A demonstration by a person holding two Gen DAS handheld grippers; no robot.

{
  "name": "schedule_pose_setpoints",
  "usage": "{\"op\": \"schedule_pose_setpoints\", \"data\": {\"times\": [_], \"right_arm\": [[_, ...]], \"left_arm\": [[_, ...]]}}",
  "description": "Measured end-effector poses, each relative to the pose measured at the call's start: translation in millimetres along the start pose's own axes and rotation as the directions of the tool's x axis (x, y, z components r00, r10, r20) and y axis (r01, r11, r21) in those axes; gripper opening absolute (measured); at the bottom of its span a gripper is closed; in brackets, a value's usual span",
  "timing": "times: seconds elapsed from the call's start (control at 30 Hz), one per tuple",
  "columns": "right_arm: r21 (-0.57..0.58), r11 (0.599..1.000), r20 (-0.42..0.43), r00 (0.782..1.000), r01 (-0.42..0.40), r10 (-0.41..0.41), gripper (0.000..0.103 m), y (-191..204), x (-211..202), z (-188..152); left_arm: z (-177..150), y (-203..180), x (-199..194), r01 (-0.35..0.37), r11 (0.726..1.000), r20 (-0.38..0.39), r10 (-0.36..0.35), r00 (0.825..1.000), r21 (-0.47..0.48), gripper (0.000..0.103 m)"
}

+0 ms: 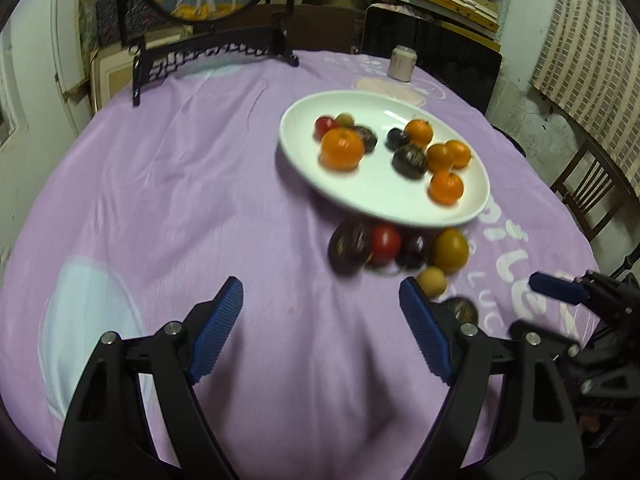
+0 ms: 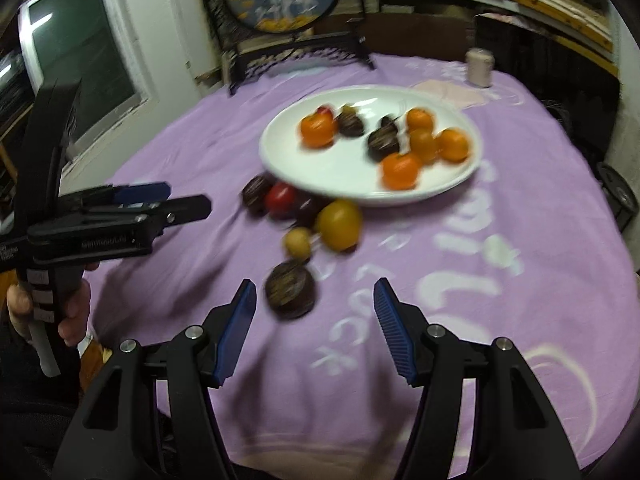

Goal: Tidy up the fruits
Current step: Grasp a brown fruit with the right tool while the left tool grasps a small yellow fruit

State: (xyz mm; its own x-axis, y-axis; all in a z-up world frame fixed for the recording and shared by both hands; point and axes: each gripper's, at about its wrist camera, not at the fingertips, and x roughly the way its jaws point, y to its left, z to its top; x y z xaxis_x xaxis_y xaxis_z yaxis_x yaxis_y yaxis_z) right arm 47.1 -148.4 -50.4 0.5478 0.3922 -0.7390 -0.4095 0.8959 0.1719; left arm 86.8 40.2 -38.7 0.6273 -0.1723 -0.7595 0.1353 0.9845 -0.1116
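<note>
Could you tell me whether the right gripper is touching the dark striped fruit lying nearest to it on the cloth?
Apart. In the right wrist view the right gripper stands open, and purple cloth shows between its left finger and the dark striped fruit, which lies free on the tablecloth.

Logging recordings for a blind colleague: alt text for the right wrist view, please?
Open right gripper hovers over a purple tablecloth, just short of a dark fruit. Beyond, loose fruits lie before a white plate of oranges; the left gripper is at left.

hand-held gripper (image 1: 320, 330) | black frame | ribbed blue pads | silver screws
</note>
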Motion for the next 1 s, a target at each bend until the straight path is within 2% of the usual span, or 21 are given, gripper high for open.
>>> {"op": "schedule_pose_setpoints", "data": {"times": [0.13, 0.37, 0.43, 0.47, 0.5, 0.6, 0.7, 0.83, 0.93, 1.0], "right_arm": [[-0.020, 1.000, -0.028, 1.000, -0.014, 0.013, 0.062, 13.0, 17.9, -3.3], [-0.036, 0.999, -0.049, 0.998, 0.022, -0.024, 0.061, 19.7, 44.8, -2.9], [-0.058, 0.998, -0.054, 0.998, 0.030, -0.033, 0.045, 22.0, 52.0, -4.1], [-0.085, 0.994, -0.034, 0.997, 0.067, -0.070, 0.040, 24.0, 52.1, -4.8], [-0.081, 0.995, -0.037, 0.997, 0.060, -0.063, 0.040, 22.5, 51.5, -4.8], [-0.032, 0.998, -0.044, 0.998, 0.046, -0.048, 0.040, 8.7, 42.2, -5.4], [0.025, 0.994, -0.013, 0.994, 0.106, -0.106, 0.040, -16.6, 23.0, -9.6], [0.104, 0.984, 0.011, 0.989, 0.143, -0.145, 0.040, -47.9, 3.8, -20.0], [0.139, 0.981, 0.018, 0.991, 0.132, -0.135, 0.040, -61.8, -3.4, -28.6], [0.151, 0.981, 0.020, 0.992, 0.120, -0.125, 0.040, -65.9, -5.0, -31.6]], "left_arm": [[-12.5, 11.2, -2.8, -0.011, 1.000, -0.013, 0.011, 1.000, -0.019, 0.082], [-19.6, 19.0, -6.5, 0.002, 1.000, -0.021, -0.003, 1.000, -0.030, 0.082], [-19.3, 16.5, -6.4, 0.018, 0.999, -0.023, -0.019, 1.000, -0.028, 0.082], [-18.7, 13.2, -6.1, 0.031, 0.999, -0.025, -0.032, 0.999, -0.025, 0.082], [-18.2, 10.6, -5.6, 0.038, 0.999, -0.027, -0.039, 0.999, -0.021, 0.082], [-15.2, -5.0, -3.0, 0.063, 0.998, -0.036, -0.063, 0.997, 0.001, 0.082], [-13.6, -28.5, 5.1, 0.090, 0.995, -0.055, -0.087, 0.995, 0.044, 0.082], [-13.0, -56.4, 28.5, 0.101, 0.992, -0.113, -0.091, 0.989, 0.079, 0.081], [-10.8, -70.8, 43.8, 0.094, 0.991, -0.136, -0.082, 0.987, 0.090, 0.072], [-8.0, -78.7, 53.9, 0.084, 0.992, -0.150, -0.068, 0.986, 0.097, 0.059]]}}
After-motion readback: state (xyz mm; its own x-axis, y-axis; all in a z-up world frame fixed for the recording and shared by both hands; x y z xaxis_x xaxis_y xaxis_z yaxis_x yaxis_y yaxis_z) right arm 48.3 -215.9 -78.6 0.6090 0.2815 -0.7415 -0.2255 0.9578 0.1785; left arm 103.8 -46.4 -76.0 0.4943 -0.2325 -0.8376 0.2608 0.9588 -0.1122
